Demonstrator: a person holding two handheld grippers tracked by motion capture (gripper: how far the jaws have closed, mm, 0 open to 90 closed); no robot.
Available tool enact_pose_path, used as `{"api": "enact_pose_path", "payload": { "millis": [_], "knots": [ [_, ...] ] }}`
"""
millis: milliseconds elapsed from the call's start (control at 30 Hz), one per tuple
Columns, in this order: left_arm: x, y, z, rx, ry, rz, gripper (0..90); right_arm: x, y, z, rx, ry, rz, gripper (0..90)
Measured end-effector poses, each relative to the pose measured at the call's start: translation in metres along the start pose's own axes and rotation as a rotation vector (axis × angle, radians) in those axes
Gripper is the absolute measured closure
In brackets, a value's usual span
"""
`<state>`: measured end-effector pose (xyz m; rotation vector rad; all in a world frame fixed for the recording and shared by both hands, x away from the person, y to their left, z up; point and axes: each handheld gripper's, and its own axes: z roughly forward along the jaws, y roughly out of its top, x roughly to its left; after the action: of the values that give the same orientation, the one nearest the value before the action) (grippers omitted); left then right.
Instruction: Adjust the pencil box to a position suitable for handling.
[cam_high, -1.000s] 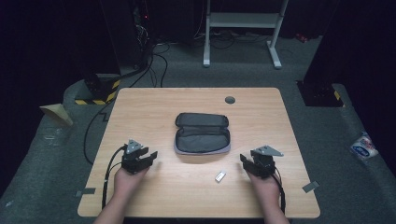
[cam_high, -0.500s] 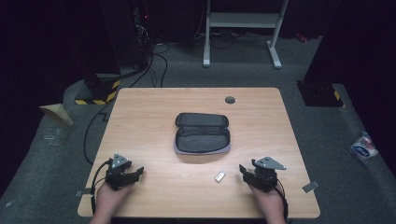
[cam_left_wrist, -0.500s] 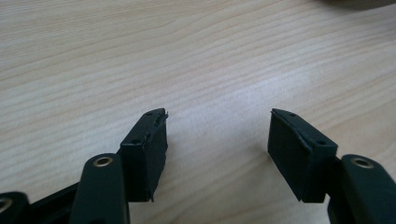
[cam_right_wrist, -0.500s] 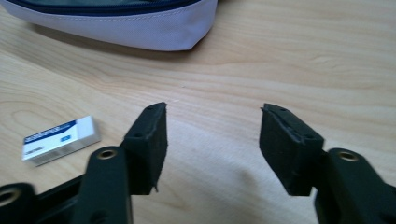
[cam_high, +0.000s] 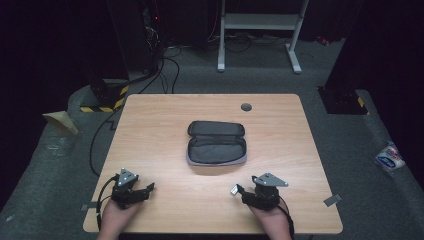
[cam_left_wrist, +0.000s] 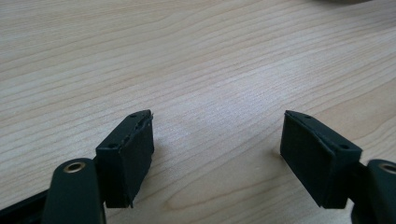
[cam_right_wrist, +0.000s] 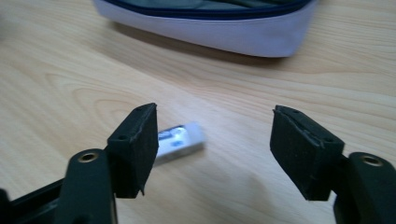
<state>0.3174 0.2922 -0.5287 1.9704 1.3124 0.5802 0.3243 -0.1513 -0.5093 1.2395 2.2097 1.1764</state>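
— Where's the right tool (cam_high: 242, 192) just now?

— Low over the near edge of the worktop (cam_high: 165, 125), its jaws spread wide and holding nothing. A small silver USB stick (cam_right_wrist: 180, 142) lies flat on the wood right in front of them, close to the jaw on the left of the right gripper view, partly behind it. From above, the stick (cam_high: 234, 190) sits just at the tip of that tool.

— And the pouch?

— The open grey zip case (cam_high: 217, 143) lies in the middle of the worktop, lid folded back, a little way beyond the stick. Its pale side wall (cam_right_wrist: 210, 32) shows past the jaws.

— The left tool (cam_high: 145, 190)?

— Down at the near left corner, well apart from the case and the stick. Its jaws are also wide apart, with bare wood between them.
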Motion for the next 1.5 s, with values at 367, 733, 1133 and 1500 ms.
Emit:
{"api": "enact_pose_path", "payload": {
  "millis": [367, 733, 1133, 1500],
  "knots": [
    [-0.002, 0.000, 0.000, 0.004, 0.000, 0.017, 25.7, 0.022, -0.003, 0.018, 0.060, -0.013, -0.088, 30.4],
    [-0.002, 0.000, 0.000, 0.003, -0.001, 0.017, 25.9, 0.004, -0.006, 0.013, 0.082, -0.070, -0.063, 36.4],
    [-0.002, 0.000, 0.000, 0.001, -0.001, 0.017, 26.0, -0.033, -0.007, -0.004, 0.043, -0.125, 0.041, 41.8],
    [-0.003, -0.001, 0.000, 0.000, -0.003, 0.015, 26.0, -0.003, -0.001, 0.017, 0.076, -0.063, -0.025, 50.0]
  ]
}}
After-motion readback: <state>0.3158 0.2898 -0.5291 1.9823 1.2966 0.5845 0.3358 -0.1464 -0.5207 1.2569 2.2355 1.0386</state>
